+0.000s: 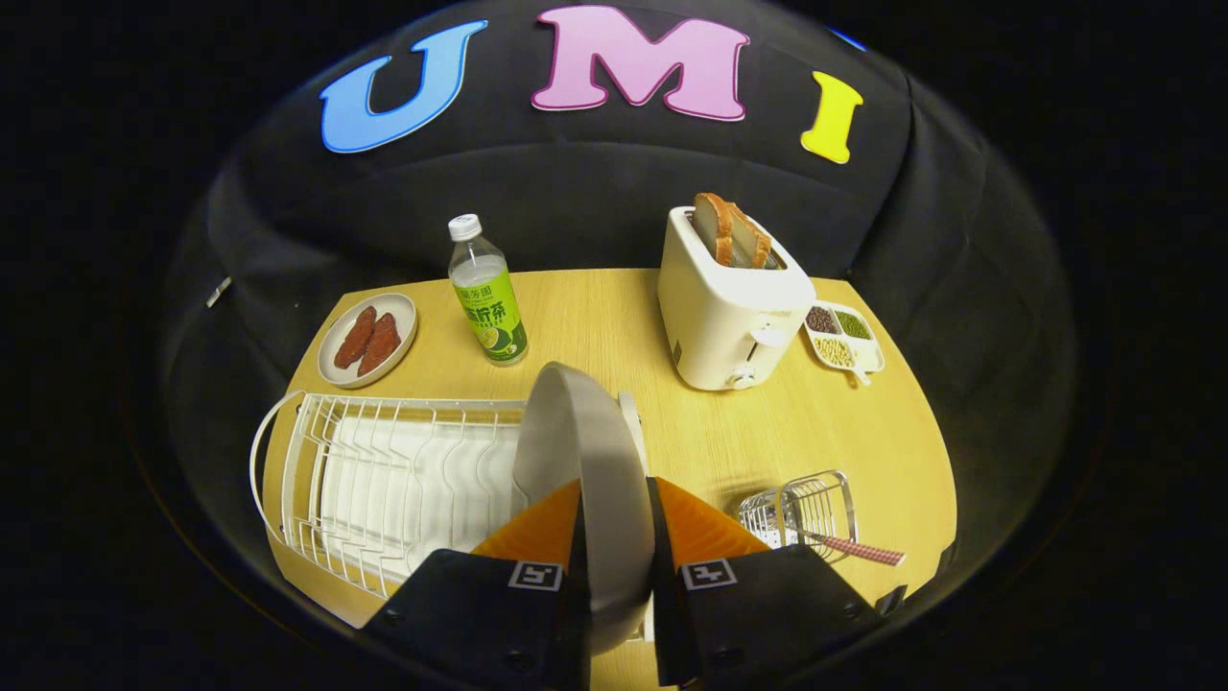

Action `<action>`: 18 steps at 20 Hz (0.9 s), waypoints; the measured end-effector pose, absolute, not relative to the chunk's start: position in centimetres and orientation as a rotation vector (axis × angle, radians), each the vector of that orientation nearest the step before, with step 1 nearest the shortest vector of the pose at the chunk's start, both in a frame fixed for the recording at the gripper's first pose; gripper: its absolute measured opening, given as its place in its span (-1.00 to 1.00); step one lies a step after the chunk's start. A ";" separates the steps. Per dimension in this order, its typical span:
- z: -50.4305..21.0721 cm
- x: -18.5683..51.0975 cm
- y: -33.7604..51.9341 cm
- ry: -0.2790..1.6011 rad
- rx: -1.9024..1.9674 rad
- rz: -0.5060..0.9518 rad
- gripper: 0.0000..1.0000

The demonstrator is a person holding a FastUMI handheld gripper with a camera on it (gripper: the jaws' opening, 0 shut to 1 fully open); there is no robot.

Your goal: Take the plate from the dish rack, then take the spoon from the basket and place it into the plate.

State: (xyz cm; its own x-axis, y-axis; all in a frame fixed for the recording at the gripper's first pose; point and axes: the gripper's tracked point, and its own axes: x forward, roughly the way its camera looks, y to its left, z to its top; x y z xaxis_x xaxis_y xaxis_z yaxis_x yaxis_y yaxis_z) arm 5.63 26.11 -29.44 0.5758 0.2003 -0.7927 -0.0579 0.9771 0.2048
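Two fingers of the claw (616,537) sit close together with the plate (585,470) squeezed between them. Both fingers press on the plate, one on each side, so the claw is narrow and is holding it.

The plate is gray and stands up on its edge. It looks tipped a little. Its lower part is hidden between the fingers, and its round top pokes up above them. It is at the right end of the dish rack (384,480). I cannot tell if the plate touches the rack or is lifted off it.

The dish rack is white wire with a white tray under it. It sits on the wooden table (614,317), off to the left of the fingers.

To the right of the fingers is a small wire basket (811,504). The spoon (859,549) lies in the basket, and its red checked handle sticks out over the side.

Farther back on the table is a clear bottle (487,293) with a green label and a white cap. Left of the bottle is a small plate with two red-brown pieces of food (368,340). On the right side stands a white toaster (729,307) with slices of bread (729,230) poking out of the top. Just beside the toaster is a little white dish of beans (842,338) with three parts, each holding beans of a different color.
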 end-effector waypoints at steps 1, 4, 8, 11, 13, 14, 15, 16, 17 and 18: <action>-28.9 6.1 26.2 0.925 0.133 0.156 -0.40; -27.6 7.0 26.5 0.872 0.008 0.171 -0.41; -25.1 8.9 26.2 0.769 -0.162 0.158 -0.43; -22.9 10.0 25.8 0.713 -0.184 0.149 -0.43; -21.9 10.3 25.0 0.697 -0.145 0.144 -0.43; -21.6 10.3 24.6 0.694 -0.116 0.149 -0.42; -21.3 10.2 24.1 0.697 -0.083 0.155 -0.42; -21.0 10.1 23.5 0.699 -0.050 0.163 -0.42; -20.7 9.9 22.8 0.701 -0.020 0.166 -0.42; -20.2 9.8 21.9 0.698 0.007 0.165 -0.43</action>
State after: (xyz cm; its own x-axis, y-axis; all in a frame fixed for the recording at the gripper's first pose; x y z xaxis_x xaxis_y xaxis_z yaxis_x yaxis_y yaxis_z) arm 9.81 21.93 -20.19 0.7536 0.1537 -0.6391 -0.1490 0.9869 0.0616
